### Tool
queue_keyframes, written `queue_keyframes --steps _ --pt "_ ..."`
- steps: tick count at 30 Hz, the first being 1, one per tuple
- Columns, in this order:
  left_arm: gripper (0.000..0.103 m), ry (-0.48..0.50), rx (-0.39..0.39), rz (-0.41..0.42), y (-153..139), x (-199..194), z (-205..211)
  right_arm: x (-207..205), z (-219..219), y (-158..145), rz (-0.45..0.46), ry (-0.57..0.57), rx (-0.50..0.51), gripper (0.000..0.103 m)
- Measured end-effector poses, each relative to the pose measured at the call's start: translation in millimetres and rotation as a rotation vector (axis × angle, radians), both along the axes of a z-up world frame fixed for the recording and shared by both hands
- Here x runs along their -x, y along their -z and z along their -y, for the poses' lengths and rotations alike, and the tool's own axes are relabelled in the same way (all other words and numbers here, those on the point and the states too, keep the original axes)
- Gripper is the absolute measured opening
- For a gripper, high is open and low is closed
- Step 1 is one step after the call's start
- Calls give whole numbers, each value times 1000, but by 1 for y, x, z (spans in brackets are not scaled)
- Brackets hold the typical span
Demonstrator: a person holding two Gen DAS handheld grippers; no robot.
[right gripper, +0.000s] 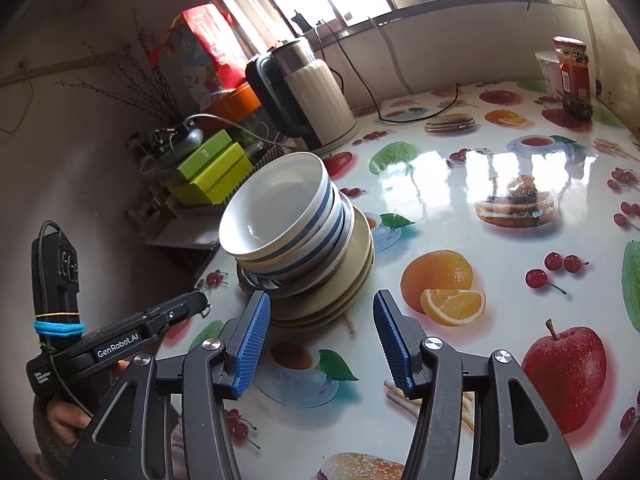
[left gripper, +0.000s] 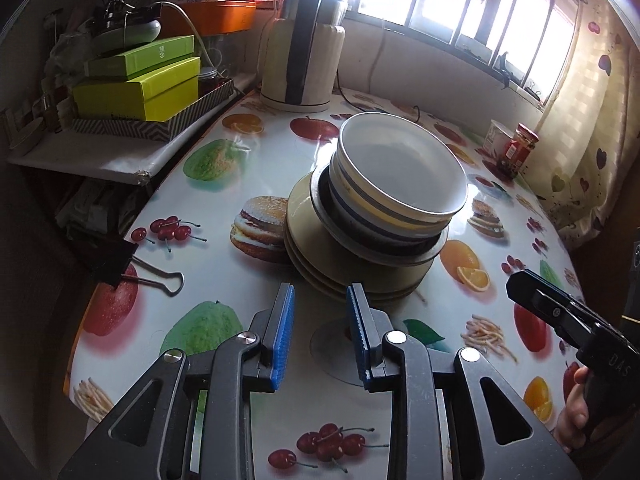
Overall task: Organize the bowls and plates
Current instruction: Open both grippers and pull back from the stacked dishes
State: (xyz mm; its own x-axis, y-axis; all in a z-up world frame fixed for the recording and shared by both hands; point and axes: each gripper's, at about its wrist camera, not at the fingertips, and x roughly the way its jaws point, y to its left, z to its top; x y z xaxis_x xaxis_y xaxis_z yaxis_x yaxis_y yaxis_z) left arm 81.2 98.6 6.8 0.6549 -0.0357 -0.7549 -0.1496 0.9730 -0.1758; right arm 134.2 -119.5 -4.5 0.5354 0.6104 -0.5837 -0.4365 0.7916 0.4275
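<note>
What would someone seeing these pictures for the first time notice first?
Most likely the stack of bowls, white with blue bands, sitting on a pile of cream plates in the middle of the table, whose glossy cloth is printed with fruit and burgers. Next, the two blue-padded grippers, left gripper and right gripper, both open and empty just short of the stack. Behind stands a cream kettle under the bright window.

lower bowls (right gripper: 296,252) mostly hidden in the stack, plates (left gripper: 316,256) partly covered by bowls, jar label (right gripper: 573,76) unreadable

left tongs (left gripper: 320,300) slightly parted, empty; right tongs (right gripper: 320,308) wider apart, empty; both angled downward.
</note>
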Motion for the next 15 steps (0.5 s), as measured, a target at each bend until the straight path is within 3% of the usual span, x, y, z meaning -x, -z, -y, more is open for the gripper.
queue_keyframes --steps 4,15 --pt "28 14 -73 1 3 9 14 13 -2 -1 27 11 44 61" --pt "28 21 -117 -19 19 26 28 38 -10 4 59 46 163 67"
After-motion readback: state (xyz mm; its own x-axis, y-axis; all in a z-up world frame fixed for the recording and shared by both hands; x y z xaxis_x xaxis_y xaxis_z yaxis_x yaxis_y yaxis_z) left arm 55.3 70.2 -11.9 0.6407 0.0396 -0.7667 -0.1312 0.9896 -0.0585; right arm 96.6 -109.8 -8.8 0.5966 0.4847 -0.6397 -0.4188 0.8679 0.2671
